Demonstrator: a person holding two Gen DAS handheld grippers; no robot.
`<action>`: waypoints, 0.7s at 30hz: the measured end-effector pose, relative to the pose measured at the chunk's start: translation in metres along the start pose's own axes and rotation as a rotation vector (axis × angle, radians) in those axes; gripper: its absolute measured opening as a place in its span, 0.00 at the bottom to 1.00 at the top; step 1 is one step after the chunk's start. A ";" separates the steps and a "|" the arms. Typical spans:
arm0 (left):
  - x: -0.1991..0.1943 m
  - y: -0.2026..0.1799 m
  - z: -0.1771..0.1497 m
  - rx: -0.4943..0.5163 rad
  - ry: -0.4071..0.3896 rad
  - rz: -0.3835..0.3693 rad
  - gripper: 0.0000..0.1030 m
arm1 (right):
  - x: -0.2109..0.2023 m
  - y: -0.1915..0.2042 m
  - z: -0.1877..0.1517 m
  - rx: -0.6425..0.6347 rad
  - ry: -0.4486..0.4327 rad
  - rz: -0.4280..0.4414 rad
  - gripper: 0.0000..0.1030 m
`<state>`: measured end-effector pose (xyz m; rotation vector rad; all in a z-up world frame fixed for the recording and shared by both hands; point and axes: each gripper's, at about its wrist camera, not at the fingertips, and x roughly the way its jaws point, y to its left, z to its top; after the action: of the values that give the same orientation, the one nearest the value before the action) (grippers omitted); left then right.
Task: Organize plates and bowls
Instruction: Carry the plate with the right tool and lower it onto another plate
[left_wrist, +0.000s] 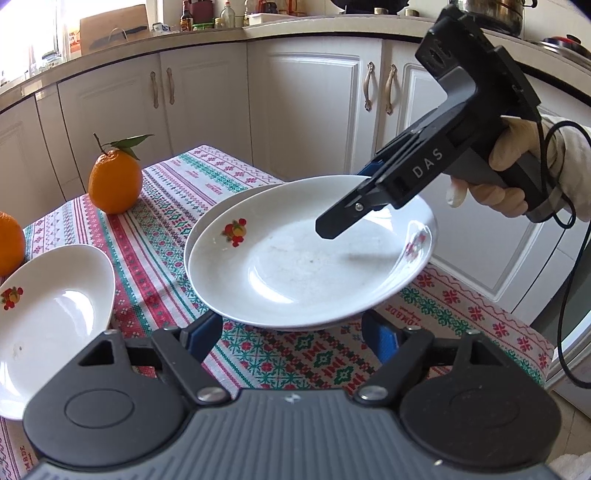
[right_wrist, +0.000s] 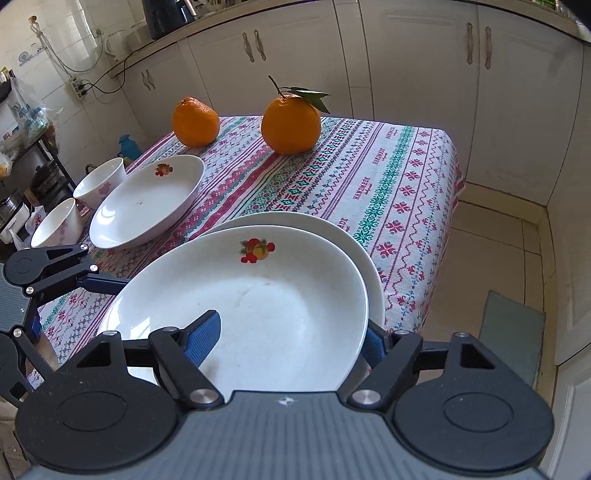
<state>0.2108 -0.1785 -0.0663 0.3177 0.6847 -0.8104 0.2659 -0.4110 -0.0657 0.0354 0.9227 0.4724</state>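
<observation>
A white plate with a fruit print (left_wrist: 295, 266) (right_wrist: 266, 306) lies tilted on top of a second white plate (right_wrist: 343, 236) at the table's near corner. My right gripper (right_wrist: 291, 339) is open, one finger inside the top plate and one outside its rim; it also shows in the left wrist view (left_wrist: 354, 206). My left gripper (left_wrist: 291, 332) is open, its fingers either side of the stacked plates' near edge; it also shows in the right wrist view (right_wrist: 85, 284). A third white plate (left_wrist: 48, 314) (right_wrist: 147, 199) lies to the left. Two white bowls (right_wrist: 99, 181) (right_wrist: 59, 221) stand beyond it.
Two oranges (right_wrist: 195, 120) (right_wrist: 291, 123) stand on the patterned tablecloth (right_wrist: 369, 177); the nearer one carries a stem and leaves (left_wrist: 116, 181). White kitchen cabinets (left_wrist: 314, 103) close behind the table. The table's edge drops to a tiled floor (right_wrist: 491, 258).
</observation>
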 end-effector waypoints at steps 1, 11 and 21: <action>0.000 0.000 0.000 -0.003 -0.001 -0.002 0.80 | -0.001 0.000 0.000 0.002 0.000 -0.004 0.80; -0.008 -0.003 -0.003 0.012 -0.037 0.016 0.88 | -0.007 0.009 0.000 -0.010 0.003 -0.064 0.83; -0.023 -0.004 -0.015 -0.007 -0.046 0.028 0.92 | -0.002 0.021 -0.003 -0.024 0.028 -0.139 0.96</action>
<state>0.1897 -0.1611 -0.0626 0.3012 0.6389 -0.7867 0.2547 -0.3933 -0.0609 -0.0565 0.9402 0.3556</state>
